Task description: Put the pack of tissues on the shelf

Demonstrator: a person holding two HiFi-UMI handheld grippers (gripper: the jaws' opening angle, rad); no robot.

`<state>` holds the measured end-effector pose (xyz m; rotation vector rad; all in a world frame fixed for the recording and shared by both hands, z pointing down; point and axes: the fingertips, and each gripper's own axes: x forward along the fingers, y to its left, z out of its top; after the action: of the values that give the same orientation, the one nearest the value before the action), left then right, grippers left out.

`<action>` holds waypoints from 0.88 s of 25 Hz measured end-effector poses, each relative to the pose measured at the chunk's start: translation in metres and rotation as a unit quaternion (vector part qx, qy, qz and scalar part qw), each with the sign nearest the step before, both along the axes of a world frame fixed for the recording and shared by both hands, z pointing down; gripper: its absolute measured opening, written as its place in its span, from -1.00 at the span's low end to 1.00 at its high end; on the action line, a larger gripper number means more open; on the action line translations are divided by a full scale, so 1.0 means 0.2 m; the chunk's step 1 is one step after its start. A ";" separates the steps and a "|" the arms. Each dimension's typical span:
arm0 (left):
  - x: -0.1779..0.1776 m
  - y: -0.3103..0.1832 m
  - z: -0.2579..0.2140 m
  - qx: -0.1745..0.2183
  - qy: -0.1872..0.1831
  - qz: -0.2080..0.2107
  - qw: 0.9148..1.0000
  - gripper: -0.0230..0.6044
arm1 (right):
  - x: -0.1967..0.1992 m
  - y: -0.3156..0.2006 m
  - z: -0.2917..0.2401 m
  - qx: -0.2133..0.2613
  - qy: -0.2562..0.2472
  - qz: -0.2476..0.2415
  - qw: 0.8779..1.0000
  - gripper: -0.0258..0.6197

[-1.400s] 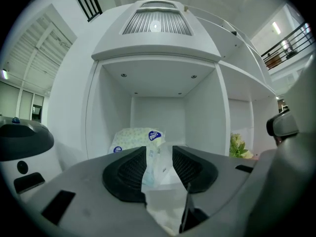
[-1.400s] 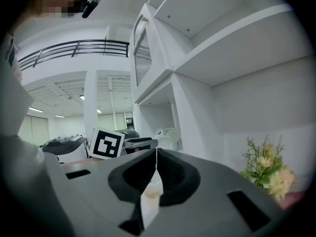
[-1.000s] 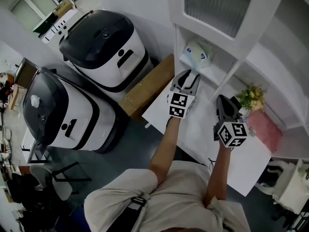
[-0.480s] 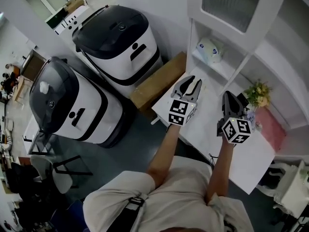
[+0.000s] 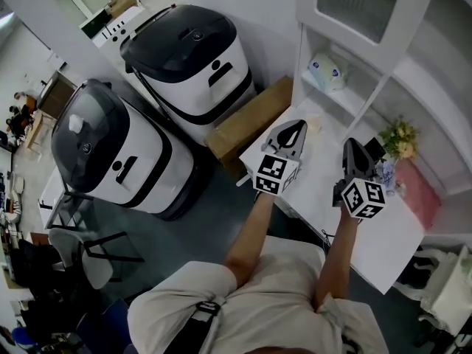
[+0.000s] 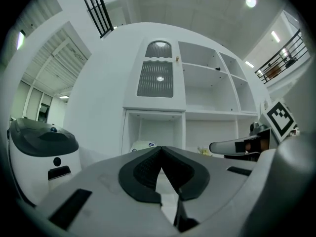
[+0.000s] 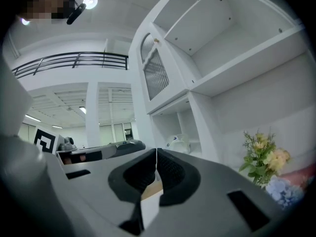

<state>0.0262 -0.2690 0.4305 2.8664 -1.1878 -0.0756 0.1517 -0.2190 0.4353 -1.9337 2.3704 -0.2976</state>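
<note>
Surroundings: two large white machines with black tops, one behind the other, stand on the floor left of the bench. A cardboard box lies between the nearer machine and the bench's left edge. A bunch of flowers stands at the back of the bench, just beside the right gripper, with a pink item to its right. Nothing stands between either gripper and the shelf opening.

Task object: the pack of tissues lies in the lower left compartment of the white shelf, alone there, resting on the shelf board. It is well apart from both grippers, beyond and above the left gripper.

Left gripper: fingers pressed together, nothing between them; the pack shows past the tips in the left gripper view. Right gripper: fingers likewise pressed together and empty, over the bench.

Containers: the upper open compartments show no contents; a ribbed-glass door covers the one above the pack.
</note>
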 end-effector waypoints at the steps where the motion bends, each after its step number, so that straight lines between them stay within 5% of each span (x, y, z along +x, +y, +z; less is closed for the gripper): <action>1: 0.00 0.01 0.00 0.002 -0.001 0.001 1.000 -0.89 | 0.00 0.01 0.00 0.000 -0.001 0.000 1.000 -0.71; 22: -0.05 0.10 -0.02 0.013 -0.007 -0.004 1.000 -0.89 | -0.07 0.01 0.00 0.010 0.015 -0.016 1.000 -0.71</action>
<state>0.0155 -0.2482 0.4264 2.8884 -1.2111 -0.0710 0.1386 -0.2173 0.4350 -1.9064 2.4161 -0.2459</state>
